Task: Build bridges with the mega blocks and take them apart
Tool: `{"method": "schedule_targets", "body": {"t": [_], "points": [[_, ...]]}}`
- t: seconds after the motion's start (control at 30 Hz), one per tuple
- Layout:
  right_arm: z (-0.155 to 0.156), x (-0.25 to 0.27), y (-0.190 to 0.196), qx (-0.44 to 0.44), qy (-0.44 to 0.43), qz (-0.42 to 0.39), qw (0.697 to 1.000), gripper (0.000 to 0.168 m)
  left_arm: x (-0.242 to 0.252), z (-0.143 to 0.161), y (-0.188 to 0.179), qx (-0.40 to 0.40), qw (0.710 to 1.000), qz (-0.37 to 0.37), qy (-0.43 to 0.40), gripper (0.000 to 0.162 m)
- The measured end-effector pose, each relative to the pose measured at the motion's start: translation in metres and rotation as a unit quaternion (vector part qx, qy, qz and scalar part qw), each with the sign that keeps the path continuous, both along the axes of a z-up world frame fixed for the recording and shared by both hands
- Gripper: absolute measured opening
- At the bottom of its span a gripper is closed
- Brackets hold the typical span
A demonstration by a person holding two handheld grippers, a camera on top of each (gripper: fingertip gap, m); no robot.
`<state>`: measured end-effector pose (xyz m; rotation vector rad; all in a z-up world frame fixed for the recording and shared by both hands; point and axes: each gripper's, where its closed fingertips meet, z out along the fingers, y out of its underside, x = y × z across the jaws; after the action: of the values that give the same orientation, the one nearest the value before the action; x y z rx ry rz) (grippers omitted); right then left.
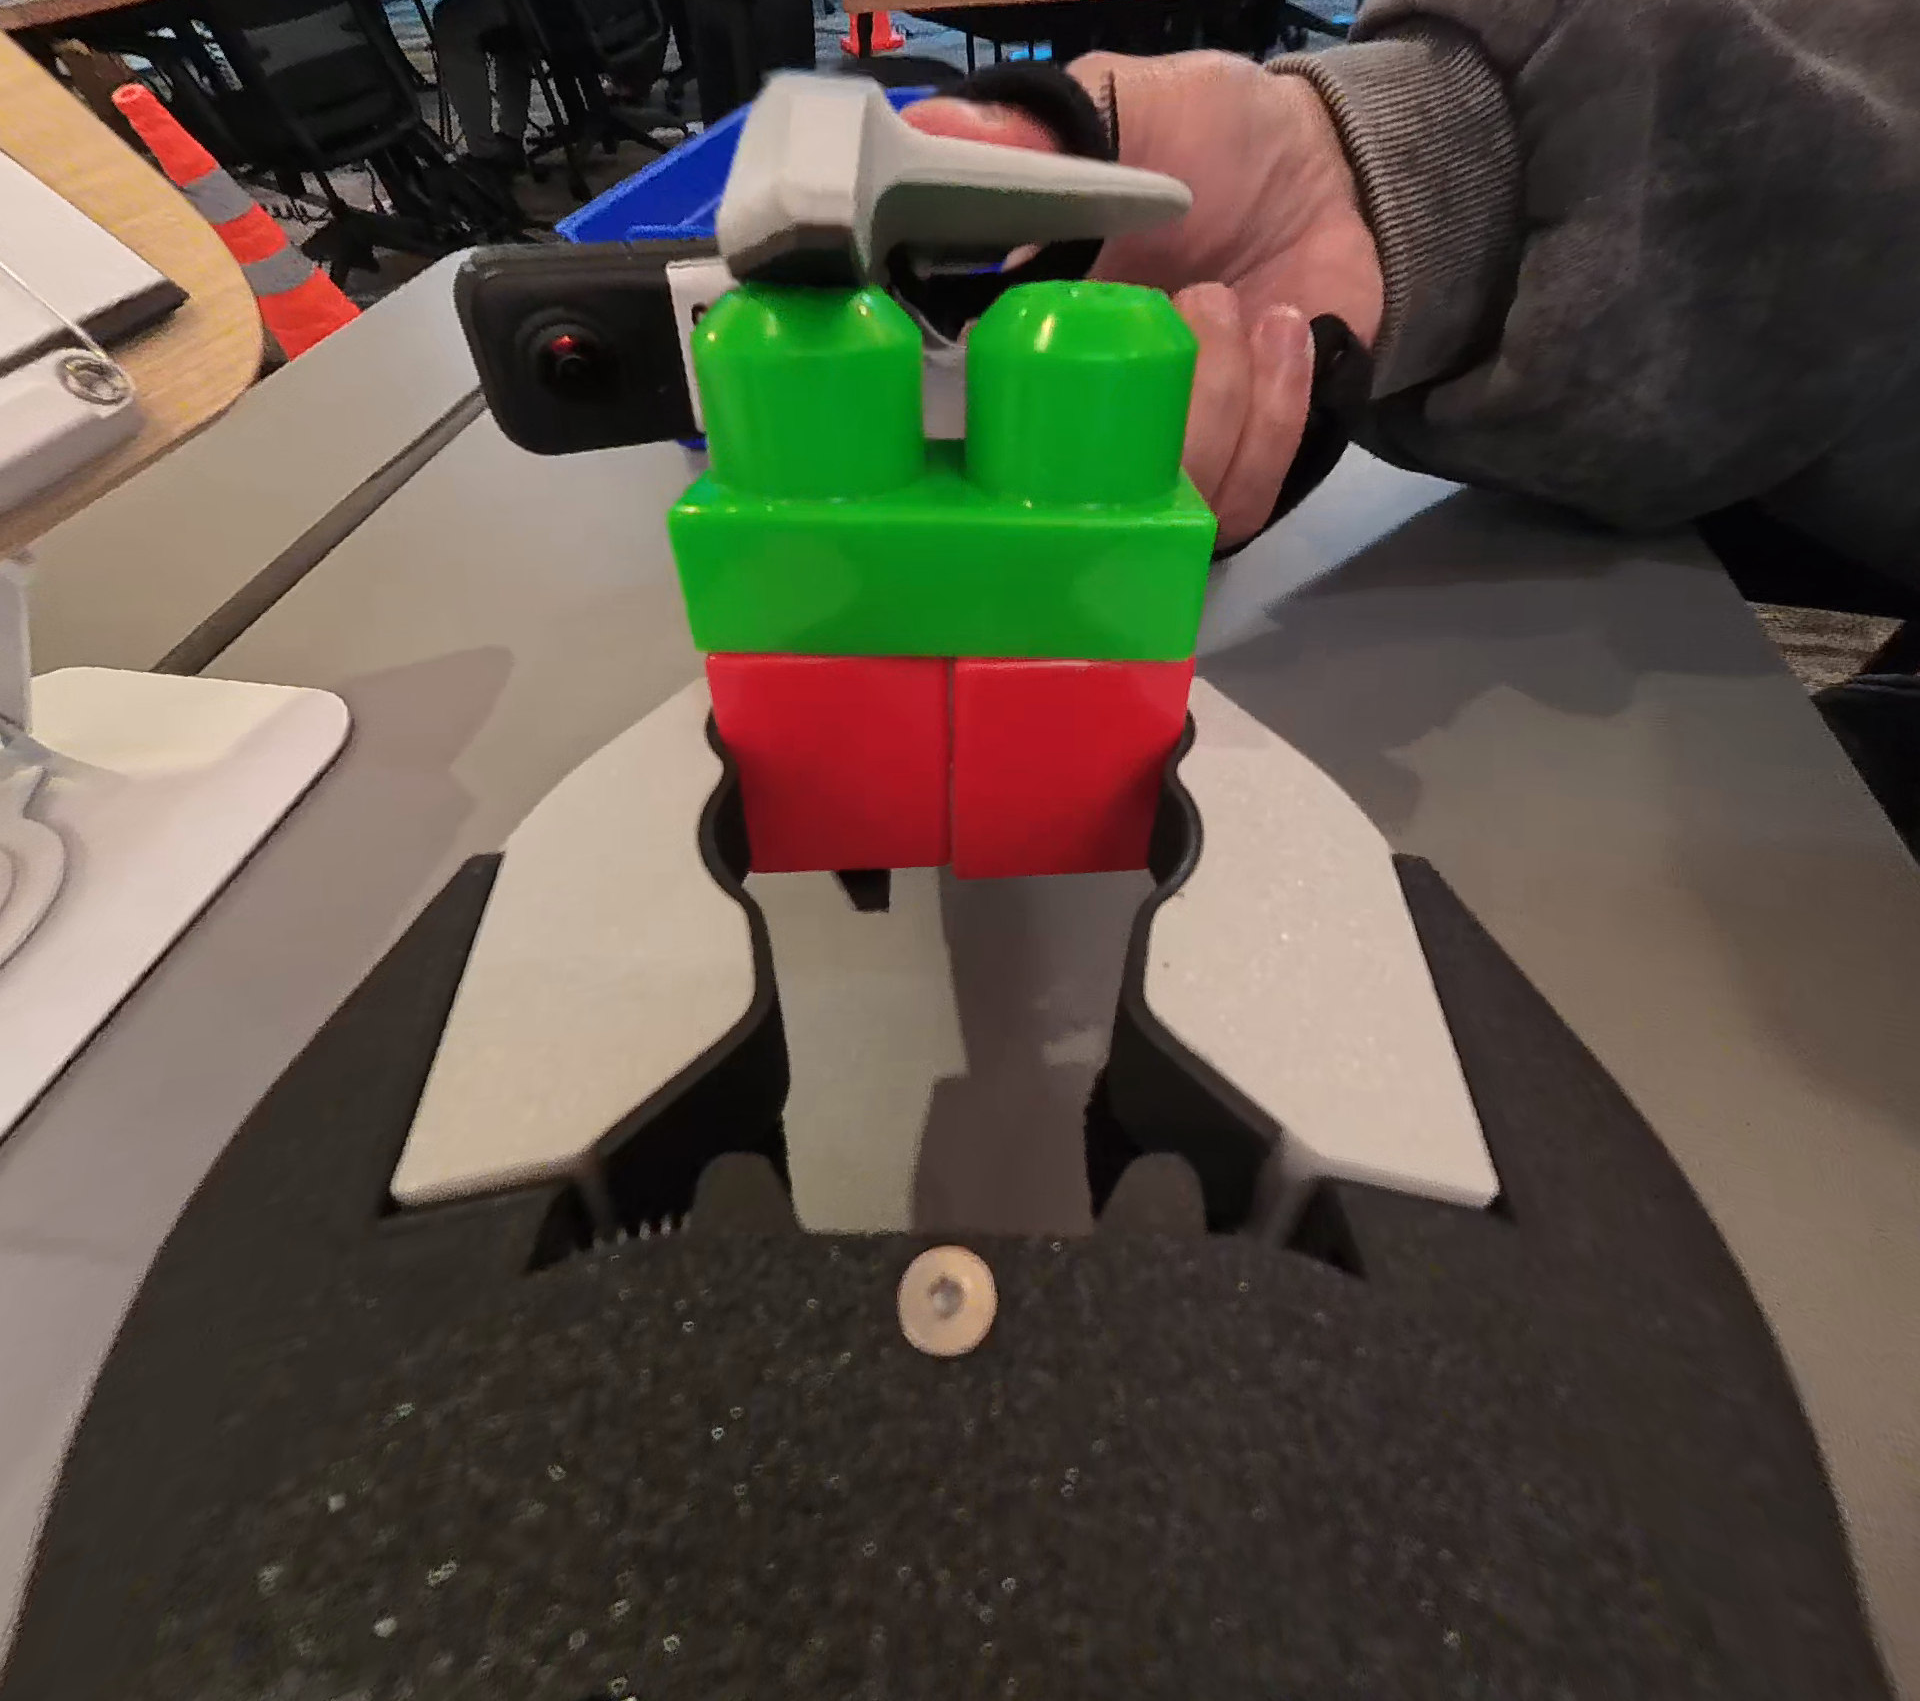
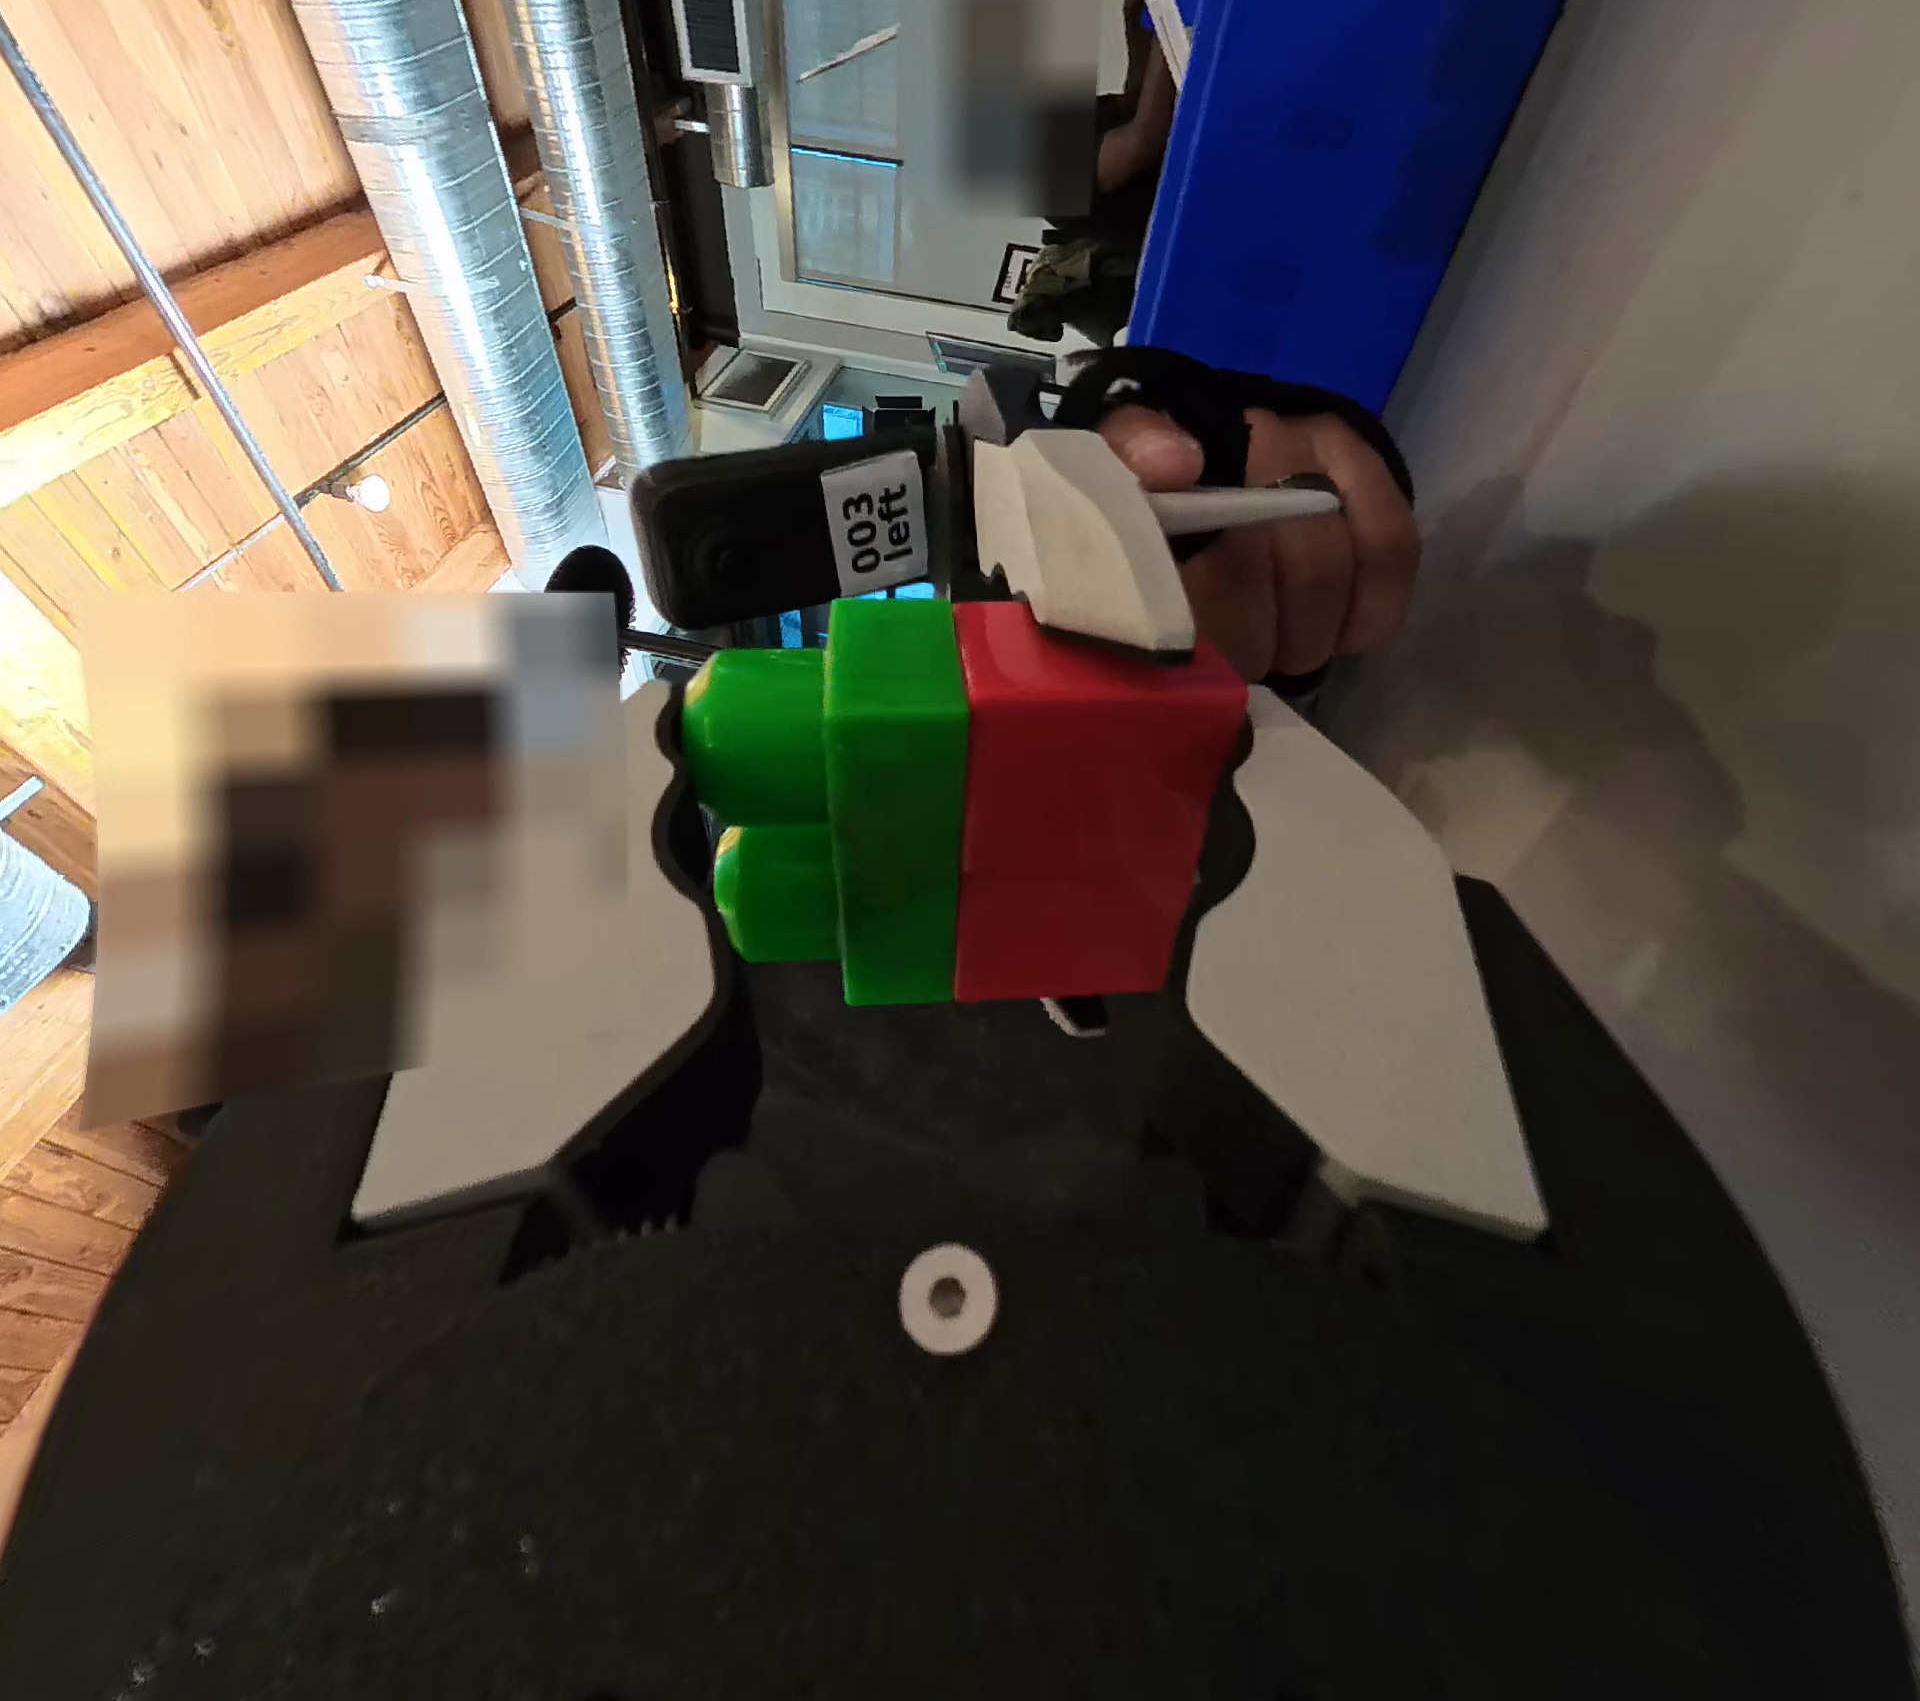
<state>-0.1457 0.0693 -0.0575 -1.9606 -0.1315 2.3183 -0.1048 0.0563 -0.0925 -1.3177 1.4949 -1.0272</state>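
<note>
Grey surface (image 1: 436,571) runs under everything in my left wrist view; a blue bin (image 1: 665,186) sits at its far side, and the same bin (image 2: 1340,93) fills the upper right of my right wrist view.

Grey sleeve (image 1: 1621,197) and my right hand (image 1: 1247,249) come in from the right, forearm resting on the surface.

Left gripper (image 1: 951,778): fingers (image 1: 613,872) closed in on the two red blocks (image 1: 951,763), one pad on each outer side. The reds sit side by side, touching, seam facing the camera. I can't tell whether their undersides touch the surface.

Right gripper (image 2: 956,804): this view is rolled sideways. Fingers (image 2: 1340,945) partly open, spanning the stack end to end. One pad is at the green studs, the other at the red base. The stack looks pinched between them, but actual pad contact isn't clear.

Green block (image 1: 940,550) is pressed onto both reds, bridging them, flush, two studs up. In the right view the green block (image 2: 894,810) lies left of the red blocks (image 2: 1081,830).

From the left view, one right-gripper fingertip (image 1: 800,197) rests on top of the left green stud. From the right view, a left-gripper fingertip (image 2: 1091,550) presses the far side of the reds, with my left hand (image 2: 1288,529) behind it.

Each view shows the other gripper's black camera (image 1: 582,352) beyond the stack, including the one (image 2: 769,539) with a white label.
</note>
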Motion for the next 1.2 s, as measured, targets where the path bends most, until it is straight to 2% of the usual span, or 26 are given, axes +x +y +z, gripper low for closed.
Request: {"method": "schedule_targets", "body": {"t": [0.17, 0.23, 0.27, 0.33, 0.67, 0.97, 1.2], "points": [[0.005, -0.002, -0.007, 0.021, 0.01, -0.025, 0.999, 0.11, -0.003, 0.005, 0.012, 0.033, 0.999, 0.041, -0.009, 0.075], [0.008, -0.004, -0.014, 0.013, 0.023, -0.023, 0.999, 0.105, -0.004, 0.006, 0.013, 0.019, 0.999, 0.038, -0.012, 0.075], [0.008, -0.006, -0.017, 0.013, 0.024, -0.023, 0.999, 0.108, -0.004, 0.006, 0.013, 0.016, 0.999, 0.036, -0.014, 0.075], [0.007, -0.007, -0.017, 0.02, 0.019, -0.029, 0.999, 0.098, -0.004, 0.009, 0.012, 0.007, 0.999, 0.031, -0.023, 0.075], [0.001, -0.008, -0.017, 0.019, 0.037, -0.032, 0.999, 0.099, -0.004, 0.003, 0.013, -0.002, 0.999, 0.034, -0.018, 0.076], [-0.007, -0.002, -0.025, 0.029, -0.002, -0.005, 1.0, 0.095, 0.002, -0.003, 0.006, 0.006, 1.0, 0.029, -0.007, 0.076], [0.009, 0.009, -0.061, 0.037, -0.02, 0.099, 0.994, 0.094, -0.011, 0.016, -0.016, -0.13, 0.987, -0.08, -0.038, 0.085]]}}
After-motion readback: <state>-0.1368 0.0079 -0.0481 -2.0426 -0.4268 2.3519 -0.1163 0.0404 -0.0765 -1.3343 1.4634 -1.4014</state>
